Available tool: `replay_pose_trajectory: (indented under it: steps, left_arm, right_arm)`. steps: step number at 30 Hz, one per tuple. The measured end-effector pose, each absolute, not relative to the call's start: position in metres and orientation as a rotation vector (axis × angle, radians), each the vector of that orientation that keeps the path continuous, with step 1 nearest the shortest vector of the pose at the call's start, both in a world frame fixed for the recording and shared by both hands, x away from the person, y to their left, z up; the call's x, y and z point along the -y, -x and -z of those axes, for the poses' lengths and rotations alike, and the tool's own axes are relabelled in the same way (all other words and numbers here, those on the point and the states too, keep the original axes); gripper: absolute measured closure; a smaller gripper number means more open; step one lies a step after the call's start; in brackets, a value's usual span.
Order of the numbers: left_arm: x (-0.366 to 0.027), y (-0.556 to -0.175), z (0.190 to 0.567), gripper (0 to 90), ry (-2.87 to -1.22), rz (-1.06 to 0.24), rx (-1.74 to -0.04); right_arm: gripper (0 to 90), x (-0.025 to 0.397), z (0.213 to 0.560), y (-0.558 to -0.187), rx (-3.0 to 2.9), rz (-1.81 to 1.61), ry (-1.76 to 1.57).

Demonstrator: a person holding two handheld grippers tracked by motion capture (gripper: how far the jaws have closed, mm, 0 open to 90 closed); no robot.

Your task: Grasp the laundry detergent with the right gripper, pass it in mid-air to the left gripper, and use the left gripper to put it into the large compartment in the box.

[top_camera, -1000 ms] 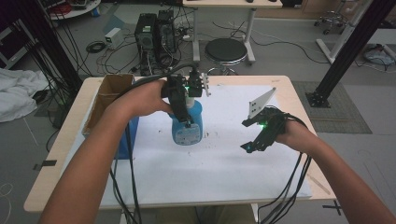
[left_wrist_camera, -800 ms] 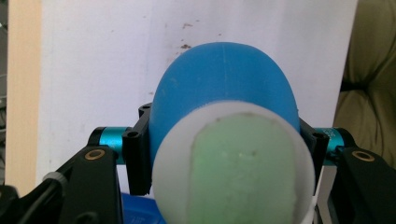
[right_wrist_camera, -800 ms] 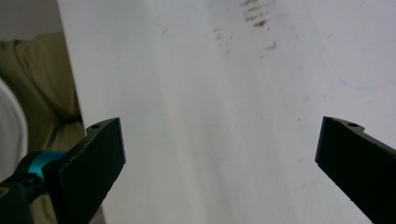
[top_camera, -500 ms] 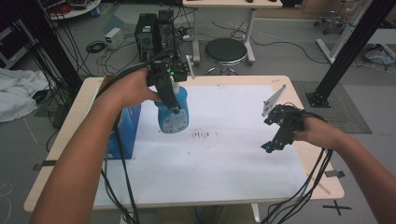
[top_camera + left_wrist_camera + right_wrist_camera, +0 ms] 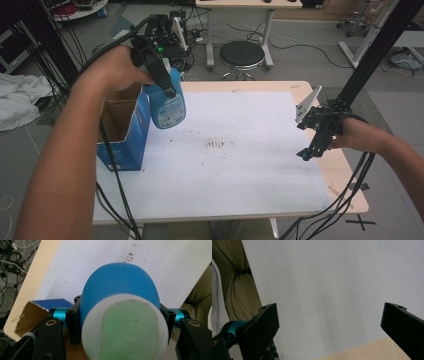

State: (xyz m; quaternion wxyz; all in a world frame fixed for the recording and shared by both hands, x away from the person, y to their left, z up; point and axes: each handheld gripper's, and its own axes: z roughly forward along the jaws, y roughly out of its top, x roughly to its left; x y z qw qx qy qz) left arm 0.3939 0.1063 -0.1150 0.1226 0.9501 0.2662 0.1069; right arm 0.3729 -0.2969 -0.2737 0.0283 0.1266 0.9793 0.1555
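Above the table's left edge, the left gripper [image 5: 167, 82] holds a blue bottle [image 5: 167, 107] clear of the surface, its fingers [image 5: 73, 322] clamped on either side of the bottle just below the white cap [image 5: 125, 327]. The bottle hangs tilted beside the open top of a blue cardboard box [image 5: 125, 132], which stands at the left edge of the table; whether bottle and box touch cannot be told. Near the right edge, the right gripper [image 5: 312, 145] hangs over the surface with its fingers [image 5: 262, 325] spread wide and nothing between them. A white sheet [image 5: 240, 155] with a patch of dark smudges near its middle covers most of the wooden table [image 5: 345, 175]. Beyond the far edge stand a round black stool [image 5: 242, 52] and a tangle of cables on the grey floor; a white cloth [image 5: 20, 100] lies to the left.
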Motion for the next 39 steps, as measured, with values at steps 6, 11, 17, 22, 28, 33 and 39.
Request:
replay_pose_trajectory:
  steps: [6, 11, 17, 22, 28, 33, 39]
  left_arm:
    - [-0.133, -0.387, 0.099, 38.0, -2.722, -0.327, -0.841]
    - [-0.150, -0.383, 0.092, 38.0, -2.694, -0.347, -0.923]
    - [-0.181, -0.378, 0.085, 38.0, -2.631, -0.382, -1.042]
    - [-0.202, -0.376, 0.083, 38.0, -2.598, -0.425, -1.097]
    - [-0.220, -0.377, 0.089, 38.0, -2.591, -0.456, -1.138]
    - [-0.231, -0.381, 0.100, 38.0, -2.586, -0.445, -1.155]
    - [-0.239, -0.386, 0.116, 38.0, -2.599, -0.431, -1.162]
  right_arm:
    - [0.8, 0.299, 0.272, -0.374, -3.027, -0.483, -0.380]
    - [0.8, 0.300, 0.271, -0.375, -3.026, -0.475, -0.367]
    - [0.8, 0.303, 0.265, -0.375, -3.020, -0.465, -0.357]
    - [0.9, 0.302, 0.265, -0.376, -3.020, -0.465, -0.354]
    - [0.8, 0.300, 0.266, -0.376, -3.016, -0.462, -0.349]
    - [0.8, 0.300, 0.266, -0.376, -3.013, -0.459, -0.356]
    - [0.9, 0.298, 0.266, -0.376, -3.016, -0.456, -0.362]
